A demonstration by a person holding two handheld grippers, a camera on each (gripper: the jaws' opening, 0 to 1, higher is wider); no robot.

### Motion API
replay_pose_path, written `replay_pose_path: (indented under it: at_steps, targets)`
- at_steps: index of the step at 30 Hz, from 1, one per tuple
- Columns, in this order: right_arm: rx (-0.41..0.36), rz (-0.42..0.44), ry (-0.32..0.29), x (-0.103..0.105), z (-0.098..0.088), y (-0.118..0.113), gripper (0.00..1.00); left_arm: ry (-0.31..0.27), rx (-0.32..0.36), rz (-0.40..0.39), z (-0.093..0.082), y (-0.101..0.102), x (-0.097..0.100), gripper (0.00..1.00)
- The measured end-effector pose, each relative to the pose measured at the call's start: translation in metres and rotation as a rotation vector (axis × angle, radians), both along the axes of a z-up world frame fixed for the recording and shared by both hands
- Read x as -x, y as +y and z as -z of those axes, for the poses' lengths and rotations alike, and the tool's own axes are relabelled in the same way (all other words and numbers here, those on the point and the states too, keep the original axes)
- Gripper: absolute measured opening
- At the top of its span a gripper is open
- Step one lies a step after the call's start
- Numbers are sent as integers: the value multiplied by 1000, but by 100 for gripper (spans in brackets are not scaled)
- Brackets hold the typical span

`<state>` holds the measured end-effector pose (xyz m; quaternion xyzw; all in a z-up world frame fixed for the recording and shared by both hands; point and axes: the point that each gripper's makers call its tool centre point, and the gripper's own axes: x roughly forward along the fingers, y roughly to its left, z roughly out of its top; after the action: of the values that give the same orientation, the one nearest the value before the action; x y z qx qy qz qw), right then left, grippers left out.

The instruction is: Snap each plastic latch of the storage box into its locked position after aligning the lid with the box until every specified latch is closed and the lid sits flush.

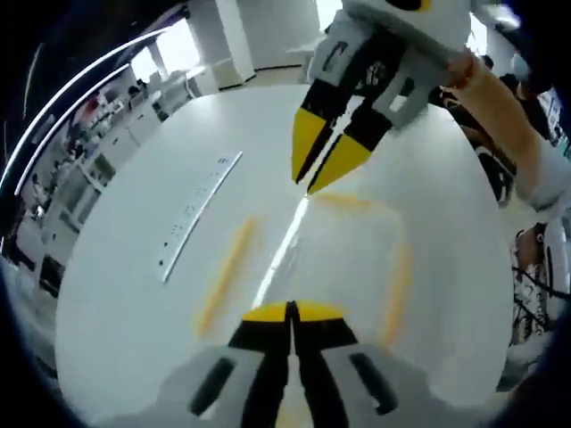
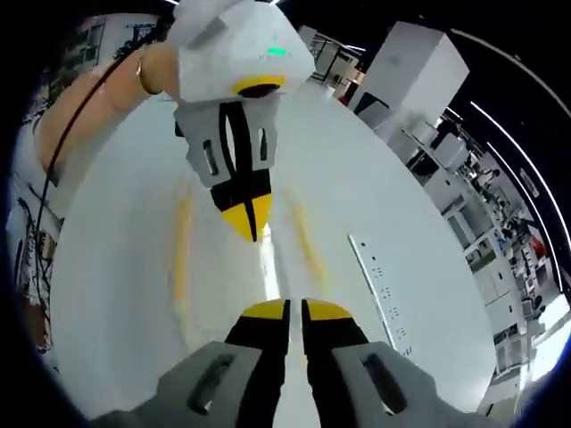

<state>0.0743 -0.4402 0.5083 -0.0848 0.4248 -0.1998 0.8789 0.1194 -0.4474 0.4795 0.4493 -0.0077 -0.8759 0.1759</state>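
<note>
Both grippers hover over a white table, tip to tip. In the left gripper view, my left gripper rises from the bottom with its yellow-tipped jaws shut and nothing between them. My right gripper comes down from the top, its jaws meeting at the tips. In the right gripper view, my right gripper stands at the bottom with its jaws together and empty. The left gripper points down at it from above, shut. Blurred yellow tape lines mark a rectangle on the table under the tips.
A long pale strip with small dark marks lies on the table beside the tape lines, and it also appears as the strip to the right. A person's forearm holds the right gripper. Desks and shelves stand beyond the table's edge.
</note>
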Motion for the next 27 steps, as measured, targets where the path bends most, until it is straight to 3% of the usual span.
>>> replay_pose_path:
  at_steps: [2,3,5,8,10,14,16,18,27]
  targets:
    - [-15,-14,2,-10,5,2,6,11,50,13,-5,-2,-5,13]
    - [-15,-31,15,-14,8,3,6,53,74,18,-12,-2,-7,13]
    - [-29,-43,36,-19,16,4,6,58,149,10,-25,-8,-25,11]
    - [-59,-51,72,-20,26,7,5,31,95,-14,-22,-2,-61,1]
    - [-60,-53,80,-21,27,6,5,13,147,-55,-22,-13,-84,0]
    - [-75,-51,114,-21,34,4,1,3,106,-86,-5,-15,-114,0]
    - [-93,-49,135,-21,38,6,0,-8,61,-80,10,-11,-118,0]
    - [-91,-38,137,-21,39,6,0,-7,62,-81,16,-14,-120,0]
    - [-100,-66,221,-18,41,20,0,-11,21,-48,29,-7,-108,0]
